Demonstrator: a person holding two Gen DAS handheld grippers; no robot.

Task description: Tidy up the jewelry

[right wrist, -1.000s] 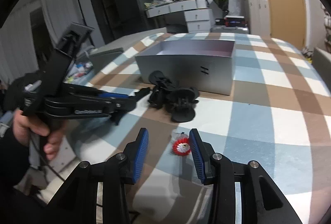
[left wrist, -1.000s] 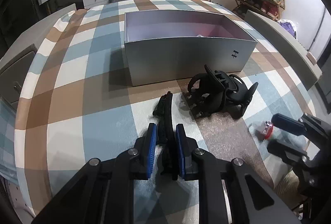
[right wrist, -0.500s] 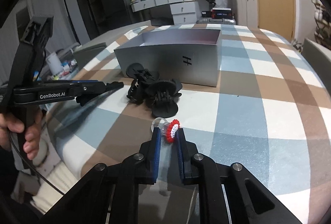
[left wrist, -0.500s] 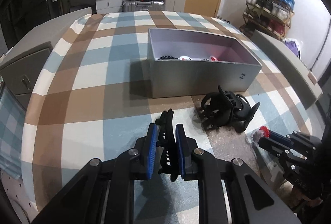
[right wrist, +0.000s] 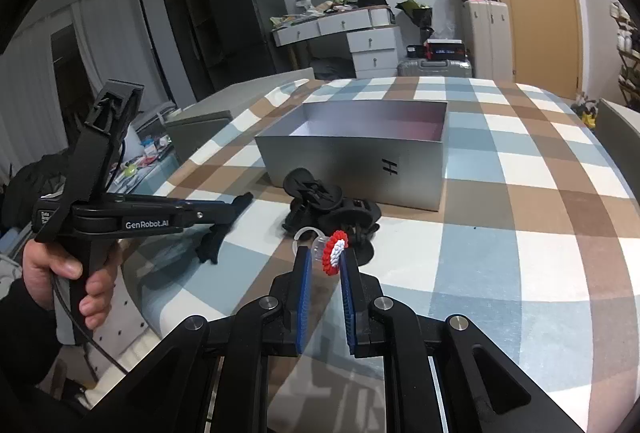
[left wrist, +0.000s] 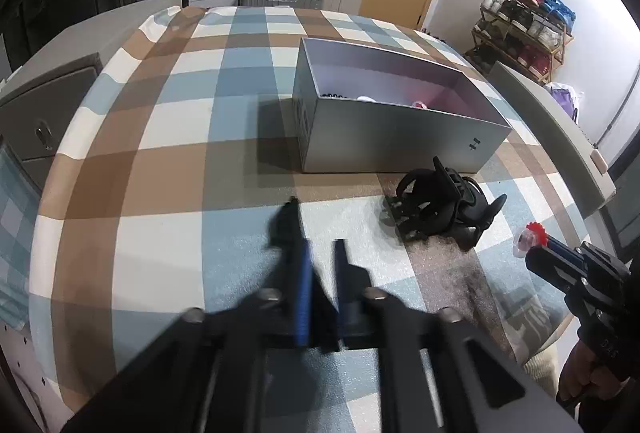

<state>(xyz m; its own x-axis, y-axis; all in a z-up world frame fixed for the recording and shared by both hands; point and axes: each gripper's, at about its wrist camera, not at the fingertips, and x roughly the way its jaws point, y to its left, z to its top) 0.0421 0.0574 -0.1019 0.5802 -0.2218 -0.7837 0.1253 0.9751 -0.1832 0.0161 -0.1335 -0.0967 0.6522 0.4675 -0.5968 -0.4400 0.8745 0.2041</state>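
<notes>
- One black hair clip (right wrist: 218, 233) gripped in my left tongs (left wrist: 320, 265), long axis pointing ahead along the fingers.
- One red-and-white ring (right wrist: 335, 252) gripped at my right tongs' (right wrist: 325, 265) tips.
- One grey box (left wrist: 392, 137) ahead, on the worktop (left wrist: 160, 169).

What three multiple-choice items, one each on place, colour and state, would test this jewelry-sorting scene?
1. Where is the pile of black plastic hair claws relative to the grey rectangular box? A inside it; B in front of it on the checked tablecloth; C behind it.
2. What colours is the beaded ornament in the right gripper? A red and white; B green and yellow; C all black.
3. How does the box stand? A lidded; B tipped over; C upright, open-topped.
Answers: B, the claws lie on the cloth by its front wall; A, red beads ring a white centre; C, its inside shows.
</notes>
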